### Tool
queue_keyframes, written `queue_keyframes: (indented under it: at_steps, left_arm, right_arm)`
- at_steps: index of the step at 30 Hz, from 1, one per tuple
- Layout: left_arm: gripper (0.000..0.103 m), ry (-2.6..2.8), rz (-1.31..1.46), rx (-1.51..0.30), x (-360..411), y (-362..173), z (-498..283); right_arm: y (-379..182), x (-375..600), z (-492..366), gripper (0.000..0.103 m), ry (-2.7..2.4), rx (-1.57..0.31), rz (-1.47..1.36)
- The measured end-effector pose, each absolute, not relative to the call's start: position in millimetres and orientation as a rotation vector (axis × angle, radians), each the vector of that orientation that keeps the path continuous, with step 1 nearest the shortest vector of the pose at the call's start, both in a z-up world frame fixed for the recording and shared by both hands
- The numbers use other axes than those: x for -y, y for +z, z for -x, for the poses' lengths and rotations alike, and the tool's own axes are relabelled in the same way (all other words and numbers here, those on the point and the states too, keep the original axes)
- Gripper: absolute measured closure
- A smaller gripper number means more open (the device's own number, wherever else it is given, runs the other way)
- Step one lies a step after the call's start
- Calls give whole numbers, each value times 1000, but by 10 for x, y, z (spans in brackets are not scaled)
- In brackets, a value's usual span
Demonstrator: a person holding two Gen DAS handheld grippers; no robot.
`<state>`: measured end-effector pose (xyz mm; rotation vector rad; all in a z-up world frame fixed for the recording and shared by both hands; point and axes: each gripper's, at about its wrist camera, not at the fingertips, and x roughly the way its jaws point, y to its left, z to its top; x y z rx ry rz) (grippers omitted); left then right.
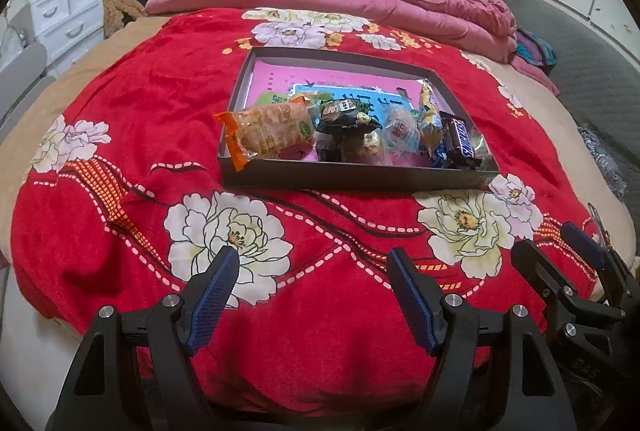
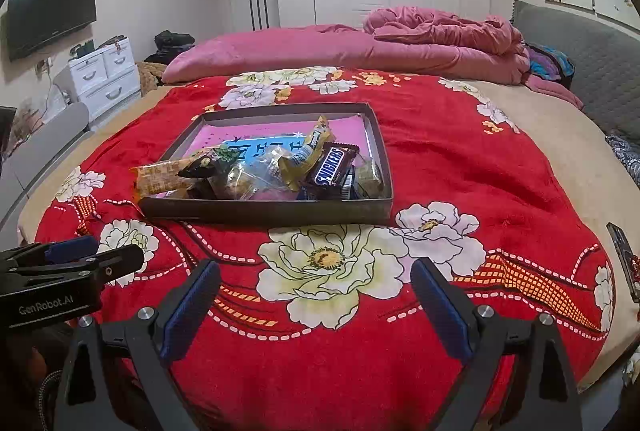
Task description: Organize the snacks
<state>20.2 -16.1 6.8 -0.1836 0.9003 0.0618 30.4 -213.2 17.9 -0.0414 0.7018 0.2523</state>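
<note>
A shallow dark grey box (image 1: 360,178) (image 2: 272,213) with a pink lining lies on the red floral blanket, its snacks heaped at the near end. Among them are an orange-edged cracker pack (image 1: 268,131) (image 2: 160,179), a black packet (image 1: 344,119), a gold wrapper (image 1: 430,121) (image 2: 308,151) and a Snickers bar (image 1: 460,143) (image 2: 330,167). My left gripper (image 1: 313,255) (image 2: 96,255) hovers open over the blanket, well short of the box. Beside it on the right, my right gripper (image 2: 315,267) (image 1: 558,247) is also open. Neither gripper has anything between its fingers.
The red blanket (image 2: 440,159) covers most of the bed, with a pink duvet (image 2: 400,47) bunched at the far side. A dark phone (image 2: 624,263) lies near the right edge. A grey headboard (image 2: 600,59) is at the right and white drawers (image 2: 104,75) at the left.
</note>
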Motion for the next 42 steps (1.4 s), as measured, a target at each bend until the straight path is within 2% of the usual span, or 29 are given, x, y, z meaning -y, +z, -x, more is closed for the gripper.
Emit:
queue_keyframes:
  at_steps: [42]
  left_arm:
    - [26, 136, 129, -886, 115, 60, -287]
  right_arm:
    - [187, 2348, -423, 7, 205, -694, 0]
